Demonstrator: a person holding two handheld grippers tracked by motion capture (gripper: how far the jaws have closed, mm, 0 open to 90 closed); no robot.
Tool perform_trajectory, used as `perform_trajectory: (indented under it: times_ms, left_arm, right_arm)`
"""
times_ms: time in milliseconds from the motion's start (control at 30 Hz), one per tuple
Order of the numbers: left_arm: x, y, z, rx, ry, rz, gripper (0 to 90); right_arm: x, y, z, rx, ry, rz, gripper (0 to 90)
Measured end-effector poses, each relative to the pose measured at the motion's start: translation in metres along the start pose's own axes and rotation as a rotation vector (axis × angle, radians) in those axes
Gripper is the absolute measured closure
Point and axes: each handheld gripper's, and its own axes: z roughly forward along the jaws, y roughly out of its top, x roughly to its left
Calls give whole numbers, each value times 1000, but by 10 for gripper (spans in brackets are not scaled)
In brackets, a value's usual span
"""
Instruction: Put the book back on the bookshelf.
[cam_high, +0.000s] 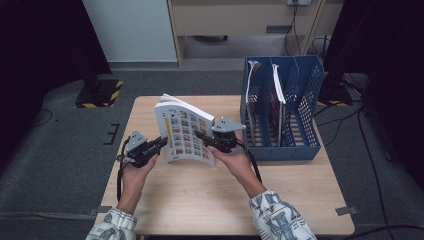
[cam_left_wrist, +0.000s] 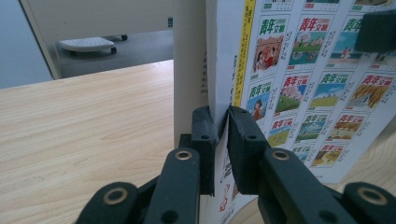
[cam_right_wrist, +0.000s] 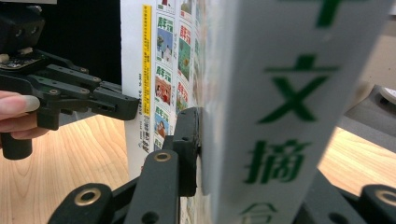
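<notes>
Book (cam_high: 186, 134) upright over table (cam_high: 165, 200) centre, off surface, btwn both hands. Left gripper (cam_high: 161, 143) clamped on thin cover edge; right gripper (cam_high: 199, 135) clamped across spine side, full thickness. Blue file rack (cam_high: 300, 145) at right, 2 slots w/ books already, rightmost slot looks free. Judging: pickup done; carry to rack + slotting in left.

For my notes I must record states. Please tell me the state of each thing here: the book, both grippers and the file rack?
Book: upright on the table, held at both sides.
Left gripper: shut on the book's cover edge.
Right gripper: shut on the book's spine side.
File rack: upright, with books in two slots.
</notes>
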Motion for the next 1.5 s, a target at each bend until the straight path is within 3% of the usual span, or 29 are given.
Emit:
perform_trajectory:
  times_ms: [133, 367, 700, 900, 1333, 1500]
  left_arm:
    - [0, -2, -3, 1, -5, 3, 806]
    - [-1, -2, -2, -4, 15, 5, 807]
    - [0, -4, -2, -12, 6, 0, 805]
    - [0, -4, -2, -15, 8, -2, 804]
    - [0, -6, -2, -25, 3, -15, 804]
    - [1, -7, -3, -25, 2, -22, 803]
  right_arm:
    - [0, -1, -1, -1, 12, -2, 671]
    - [3, -3, -3, -21, 74, -3, 604]
    - [3, -4, 0, -27, 81, -19, 572]
    - [4, 5, 1, -46, 67, -14, 521]
    - [5, 14, 3, -60, 74, 13, 550]
    - [8, 16, 6, -61, 71, 14, 624]
